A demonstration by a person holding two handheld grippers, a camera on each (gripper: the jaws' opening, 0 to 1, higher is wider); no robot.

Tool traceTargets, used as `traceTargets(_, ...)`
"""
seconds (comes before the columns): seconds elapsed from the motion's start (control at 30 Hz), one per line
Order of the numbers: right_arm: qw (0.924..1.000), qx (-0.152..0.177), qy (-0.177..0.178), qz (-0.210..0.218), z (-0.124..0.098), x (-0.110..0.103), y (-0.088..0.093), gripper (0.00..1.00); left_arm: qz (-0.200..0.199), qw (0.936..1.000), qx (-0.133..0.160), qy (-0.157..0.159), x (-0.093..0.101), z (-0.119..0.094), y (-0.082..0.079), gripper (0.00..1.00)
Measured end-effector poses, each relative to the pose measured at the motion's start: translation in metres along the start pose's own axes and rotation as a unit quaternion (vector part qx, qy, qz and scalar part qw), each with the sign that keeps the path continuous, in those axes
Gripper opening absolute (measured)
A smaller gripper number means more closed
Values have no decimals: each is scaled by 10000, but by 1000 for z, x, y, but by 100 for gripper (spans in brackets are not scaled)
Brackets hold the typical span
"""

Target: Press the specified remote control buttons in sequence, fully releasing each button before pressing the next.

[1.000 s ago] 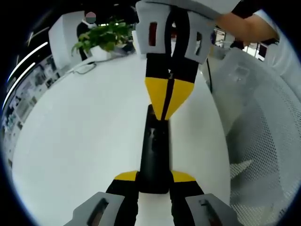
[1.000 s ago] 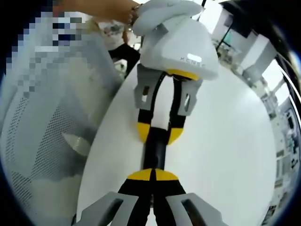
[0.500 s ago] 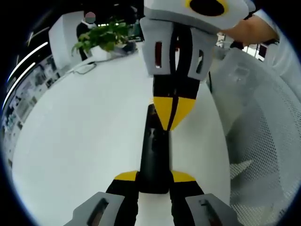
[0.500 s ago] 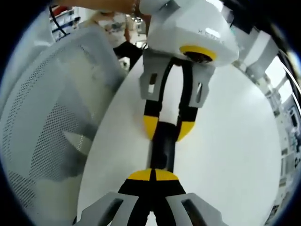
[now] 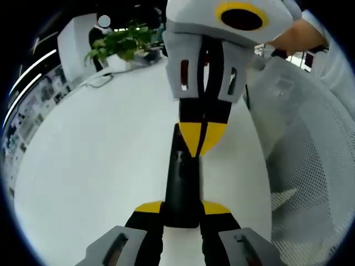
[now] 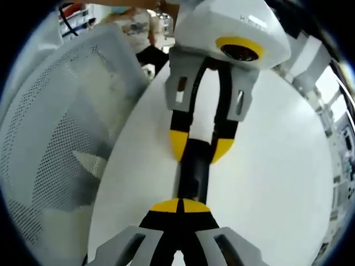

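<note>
A slim black remote (image 5: 180,177) lies lengthwise on the white table (image 5: 100,160). My left gripper (image 5: 182,208) is shut on its near end, one yellow tip on each side. My right gripper (image 5: 198,141) comes down from above with its yellow tips closed together, resting on the remote's far half. In the right gripper view the remote (image 6: 194,177) runs between my shut right gripper (image 6: 180,206) at the bottom and the left gripper (image 6: 199,148), which clamps its other end. The buttons are too dark to make out.
A white mesh chair (image 5: 310,166) stands close to the table's edge and appears again as the mesh chair (image 6: 61,138). A potted plant (image 5: 122,44) and a thin cable (image 5: 100,80) sit at the table's far end. A person's hand (image 5: 288,33) holds the right gripper.
The right gripper has tipped up more steeply over the remote, with its closed tip shifting slightly along the far half. The left gripper and the remote have stayed put.
</note>
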State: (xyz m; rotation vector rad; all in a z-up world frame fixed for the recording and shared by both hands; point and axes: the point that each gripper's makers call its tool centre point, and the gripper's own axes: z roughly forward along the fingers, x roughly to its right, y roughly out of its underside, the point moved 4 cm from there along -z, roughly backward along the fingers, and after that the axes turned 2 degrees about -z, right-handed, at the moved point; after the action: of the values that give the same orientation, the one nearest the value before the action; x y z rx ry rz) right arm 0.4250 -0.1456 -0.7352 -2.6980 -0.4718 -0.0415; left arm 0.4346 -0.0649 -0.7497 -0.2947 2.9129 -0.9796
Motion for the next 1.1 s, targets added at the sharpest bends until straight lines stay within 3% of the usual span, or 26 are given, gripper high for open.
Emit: traceTargets(1.1, 9996, -30, -111, 240, 4, 2, -1, 0, -23, 10000, -16, 5, 1, 0, 0, 24)
